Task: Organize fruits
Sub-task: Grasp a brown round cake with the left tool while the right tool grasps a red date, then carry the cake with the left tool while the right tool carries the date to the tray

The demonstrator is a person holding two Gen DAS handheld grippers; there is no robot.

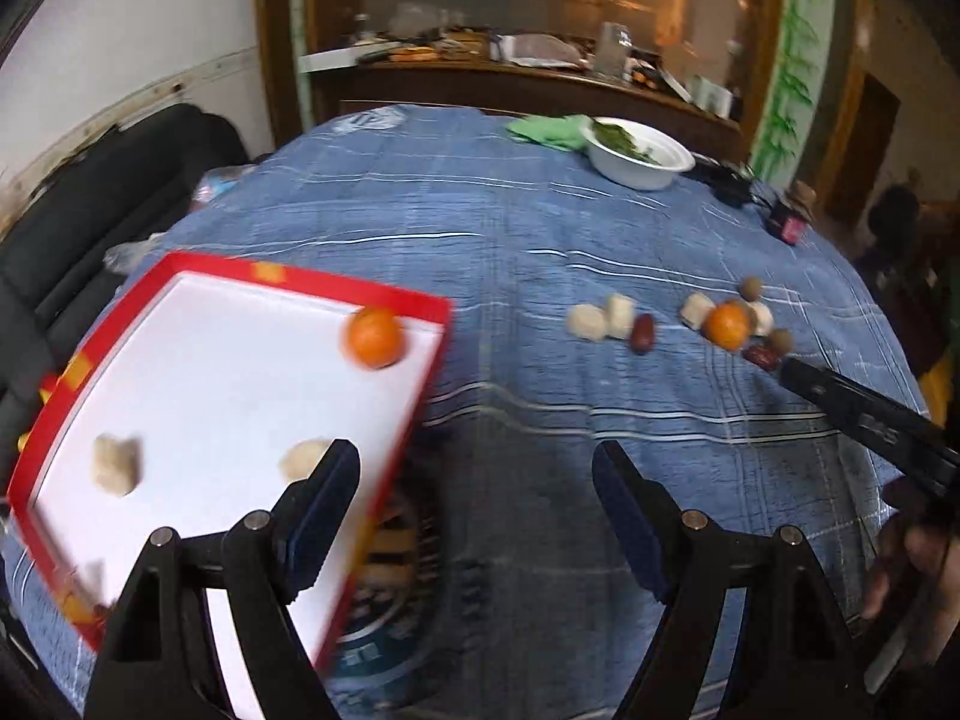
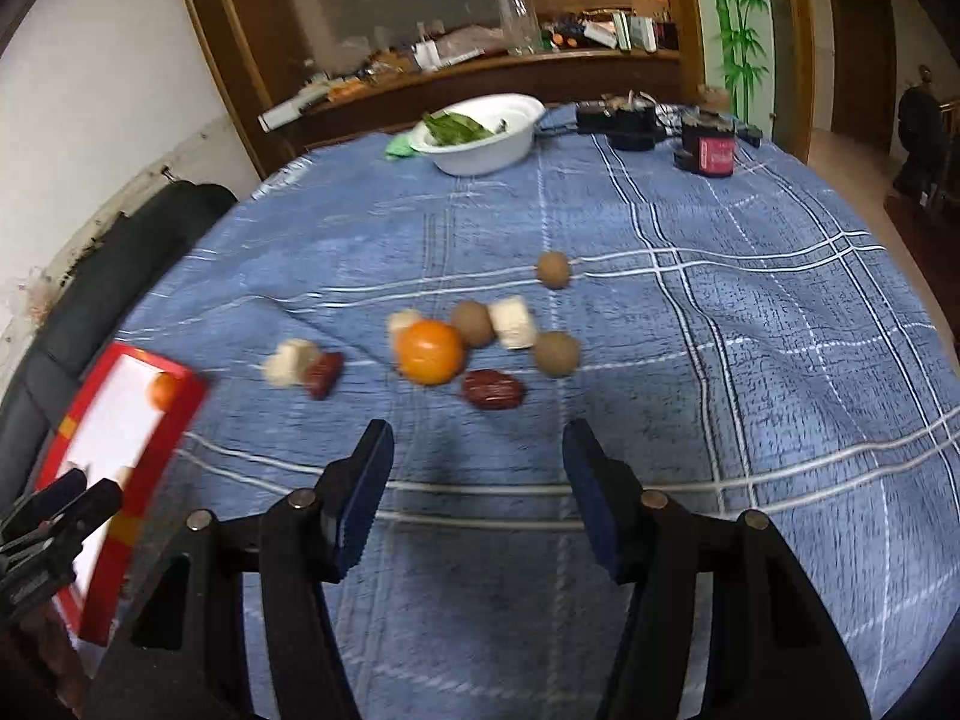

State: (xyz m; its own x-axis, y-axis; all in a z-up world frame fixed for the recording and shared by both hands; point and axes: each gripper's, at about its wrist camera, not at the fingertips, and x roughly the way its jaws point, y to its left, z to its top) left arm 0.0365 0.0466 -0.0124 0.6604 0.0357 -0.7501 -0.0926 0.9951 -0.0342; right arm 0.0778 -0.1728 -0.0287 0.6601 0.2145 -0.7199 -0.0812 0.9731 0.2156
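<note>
On table mid: loose fruit pile (image 2: 468, 348), orange (image 2: 429, 351) + dates, near right tongs (image 2: 474, 480), part open, empty. Red tray (image 1: 420, 306) left holds some; left tongs (image 1: 477, 480) wide, empty. Mid-sort; nxt: right tongs close on one piece.

Round table under a blue plaid cloth with white lines (image 2: 750, 360), filling most of both views. Toward twelve o'clock at its far edge, a white bowl holding green leaves (image 2: 480, 144) with a crumpled green cloth (image 1: 546, 129) touching its nine o'clock side; toward two o'clock from the bowl, a dark jar with a red label (image 2: 711, 150) and a black boxy device with cables (image 2: 615, 120). Beyond the table at twelve o'clock, a cluttered wooden shelf (image 2: 480, 69), a bamboo-painted panel (image 2: 735, 18) at one o'clock, and a black padded seat (image 1: 108, 198) at nine o'clock.
</note>
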